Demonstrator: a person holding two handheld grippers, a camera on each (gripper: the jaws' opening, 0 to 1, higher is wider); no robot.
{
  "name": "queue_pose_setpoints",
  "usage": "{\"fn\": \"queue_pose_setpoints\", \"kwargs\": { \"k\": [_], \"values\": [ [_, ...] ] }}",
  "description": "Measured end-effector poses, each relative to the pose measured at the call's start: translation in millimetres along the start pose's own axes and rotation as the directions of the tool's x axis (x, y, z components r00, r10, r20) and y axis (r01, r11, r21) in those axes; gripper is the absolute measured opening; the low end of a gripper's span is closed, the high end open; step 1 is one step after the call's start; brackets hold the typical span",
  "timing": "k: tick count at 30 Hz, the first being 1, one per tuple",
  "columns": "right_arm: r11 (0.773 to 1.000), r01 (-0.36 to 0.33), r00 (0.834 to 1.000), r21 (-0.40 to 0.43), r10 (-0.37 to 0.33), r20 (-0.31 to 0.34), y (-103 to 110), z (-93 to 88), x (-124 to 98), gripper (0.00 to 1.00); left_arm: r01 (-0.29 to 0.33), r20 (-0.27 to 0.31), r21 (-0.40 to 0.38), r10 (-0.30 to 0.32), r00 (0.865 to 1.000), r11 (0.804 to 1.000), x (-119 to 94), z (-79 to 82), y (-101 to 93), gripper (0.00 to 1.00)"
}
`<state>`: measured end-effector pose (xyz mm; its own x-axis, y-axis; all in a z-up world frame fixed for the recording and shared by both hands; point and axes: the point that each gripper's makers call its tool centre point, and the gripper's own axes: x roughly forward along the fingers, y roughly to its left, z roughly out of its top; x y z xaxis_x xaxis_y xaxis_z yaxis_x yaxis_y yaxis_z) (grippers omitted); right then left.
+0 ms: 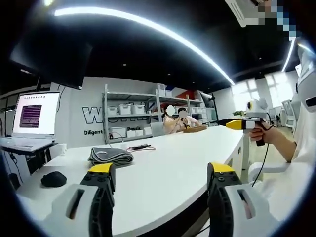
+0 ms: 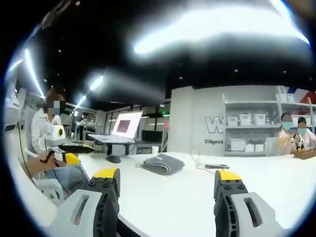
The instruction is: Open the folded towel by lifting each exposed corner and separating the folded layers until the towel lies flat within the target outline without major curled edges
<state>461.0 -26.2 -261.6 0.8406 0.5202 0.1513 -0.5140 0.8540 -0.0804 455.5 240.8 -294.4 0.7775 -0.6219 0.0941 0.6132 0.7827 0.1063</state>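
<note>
A folded grey towel [image 1: 111, 156] lies on the white table [image 1: 177, 158], ahead and to the left of my left gripper [image 1: 161, 170]. That gripper is open, holds nothing and hovers near the table's near edge, well short of the towel. In the right gripper view the same towel [image 2: 163, 163] rests mid-table beyond my right gripper [image 2: 167, 176], which is also open with nothing between its jaws. The right gripper [image 1: 243, 124] also shows in the left gripper view, held in a hand at the right and raised above the table. The left gripper [image 2: 66, 150] shows at the left of the right gripper view.
An open laptop [image 1: 33, 116] and a black mouse [image 1: 53, 179] sit left of the towel. A phone with a cable [image 1: 140, 146] lies behind it. Two people [image 1: 177, 120] sit at the table's far end, before shelves with white boxes [image 1: 129, 109]. A paper cup [image 2: 155, 149] stands near the laptop [image 2: 124, 129].
</note>
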Motion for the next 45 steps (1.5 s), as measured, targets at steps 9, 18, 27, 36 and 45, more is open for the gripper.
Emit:
{"fn": "queue_pose_setpoints", "kwargs": {
  "k": [9,18,27,36,45],
  "values": [
    [1.0,0.018,1.0,-0.014,-0.018,0.004,-6,2.6,2,0.76,-0.001,-0.026,0.029,0.002,1.0,1.0,4,-3.7,1.7,0.74],
    [1.0,0.015,1.0,-0.023,-0.015,-0.003,-9,-0.6,9,0.76,-0.014,-0.033,0.055,0.016,0.999,0.998,9,-5.1,7.3,0.73],
    [0.999,-0.001,1.0,-0.035,0.001,0.006,-9,0.4,31,0.8,-0.045,-0.061,0.06,0.048,0.997,0.997,-4,-13.7,9.2,0.72],
    [1.0,-0.014,1.0,-0.013,0.014,-0.005,-11,-5.2,32,0.8,-0.077,-0.055,0.096,0.083,0.995,0.992,0,-5.4,19.2,0.72],
    [1.0,0.002,1.0,-0.014,-0.001,0.004,-12,-3.6,29,0.8,-0.065,-0.052,0.112,0.071,0.996,0.992,7,2.9,19.5,0.72]
  ]
}}
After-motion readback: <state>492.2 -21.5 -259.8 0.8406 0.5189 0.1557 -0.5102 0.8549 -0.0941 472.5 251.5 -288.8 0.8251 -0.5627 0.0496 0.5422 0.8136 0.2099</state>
